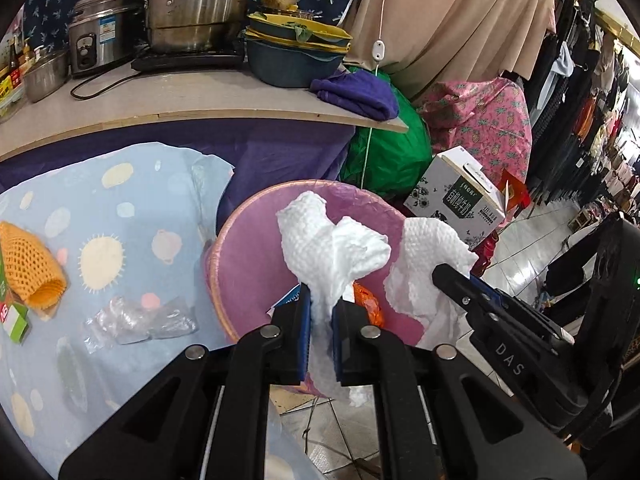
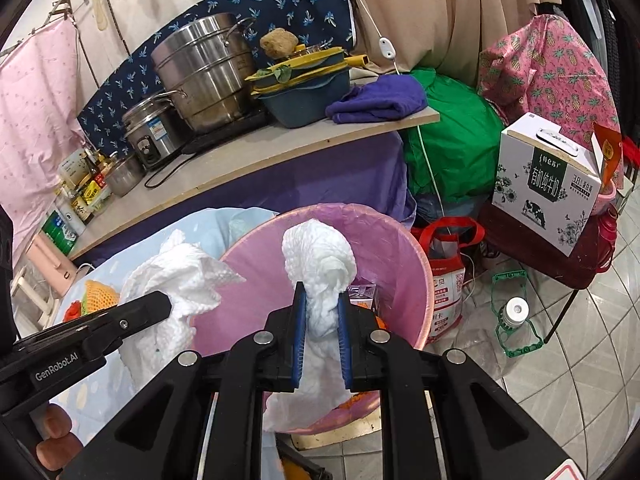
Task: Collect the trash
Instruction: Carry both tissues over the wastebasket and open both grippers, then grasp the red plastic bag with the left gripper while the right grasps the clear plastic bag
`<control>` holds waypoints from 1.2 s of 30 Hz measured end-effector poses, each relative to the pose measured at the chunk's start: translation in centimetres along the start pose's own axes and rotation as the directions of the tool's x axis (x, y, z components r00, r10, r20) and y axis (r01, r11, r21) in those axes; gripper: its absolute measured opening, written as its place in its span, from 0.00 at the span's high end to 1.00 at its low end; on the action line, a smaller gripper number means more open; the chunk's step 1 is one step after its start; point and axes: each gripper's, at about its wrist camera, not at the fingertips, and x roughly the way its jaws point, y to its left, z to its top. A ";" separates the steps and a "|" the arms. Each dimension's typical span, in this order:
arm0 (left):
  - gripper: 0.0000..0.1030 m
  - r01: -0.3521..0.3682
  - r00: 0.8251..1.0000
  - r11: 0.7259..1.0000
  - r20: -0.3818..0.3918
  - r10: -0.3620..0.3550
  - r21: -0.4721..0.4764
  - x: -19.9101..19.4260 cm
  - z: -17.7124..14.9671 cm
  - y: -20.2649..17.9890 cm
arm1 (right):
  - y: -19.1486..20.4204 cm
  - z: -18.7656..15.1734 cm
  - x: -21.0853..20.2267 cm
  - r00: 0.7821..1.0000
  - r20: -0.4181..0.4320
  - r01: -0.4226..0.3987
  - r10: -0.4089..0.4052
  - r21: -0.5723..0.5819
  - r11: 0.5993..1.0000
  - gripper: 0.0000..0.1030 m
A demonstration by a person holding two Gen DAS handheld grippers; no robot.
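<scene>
The pink bin [image 2: 248, 264], lined with a thin bag, is filling the lower middle of both views, just beside the blue spotted table cloth [image 1: 120, 208] at the left. Both grippers are hanging over its open mouth. The left gripper [image 1: 322, 320] is pinching a crumpled white paper towel [image 1: 332, 240], which is standing up long above the fingers, in front of the bin. The right gripper [image 2: 322, 312] is pinching a second white towel [image 2: 318, 256] the same way, and it seems the nearer one to the middle of the bin. I think letting go is coming next. An orange net [image 1: 32, 264] and clear plastic wrap [image 1: 140, 320] are lying on the cloth at lower left.
</scene>
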 end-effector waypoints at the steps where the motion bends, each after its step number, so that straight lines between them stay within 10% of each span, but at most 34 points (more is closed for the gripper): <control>1: 0.92 -0.006 1.000 1.000 -0.002 0.006 0.006 0.3 0.1 -0.1 | -0.1 0.0 0.4 1.000 -0.005 0.001 -0.001 -0.001 1.000 0.87; 13: 0.90 -0.012 0.999 1.000 -0.032 0.013 0.027 3.1 0.2 -0.8 | -0.3 0.1 3.0 0.999 -0.033 0.017 -0.017 0.008 1.000 0.82; 16: 0.76 -0.011 1.000 1.000 -0.027 0.011 0.011 3.1 0.2 -0.3 | -0.1 0.3 3.2 0.999 -0.031 0.026 -0.025 0.009 1.000 0.72; 18: 0.57 -0.012 1.000 1.000 -0.012 0.012 -0.004 2.8 0.2 0.0 | 0.1 0.4 2.9 0.999 -0.010 0.031 -0.031 0.003 1.000 0.47; 36: 0.36 -0.117 0.989 0.989 0.085 0.124 -0.092 -4.0 -0.7 4.9 | 5.1 0.1 -1.6 0.998 0.051 -0.045 0.048 -0.059 0.997 0.38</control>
